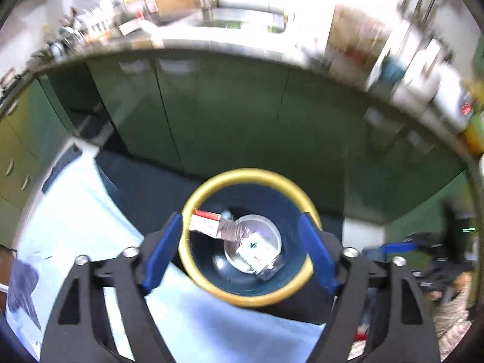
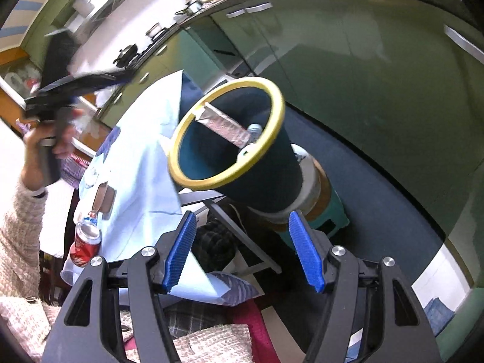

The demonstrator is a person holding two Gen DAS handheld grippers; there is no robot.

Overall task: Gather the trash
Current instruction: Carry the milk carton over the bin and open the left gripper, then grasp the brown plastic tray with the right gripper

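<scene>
Both tongs spread and empty over the yellow-rimmed trash bin.

The left tongs [image 1: 240,254] hang directly above the trash bin [image 1: 193,193], their blue pads [image 1: 161,252] wide apart on either side of its rim, gripping nothing. Inside the bin lie a silver-lined wrapper [image 1: 217,227] with a red edge, leaning on the inner wall, and a crumpled clear package [image 1: 257,249] on the bottom. The right tongs [image 2: 242,249] are also spread and empty, held near the bin [image 2: 272,178] and lower than its rim. Beside the bin, a worktop [image 2: 142,163] with a pale blue cloth carries a red drink can [image 2: 85,243] at its near edge, well apart from the bin.
</scene>
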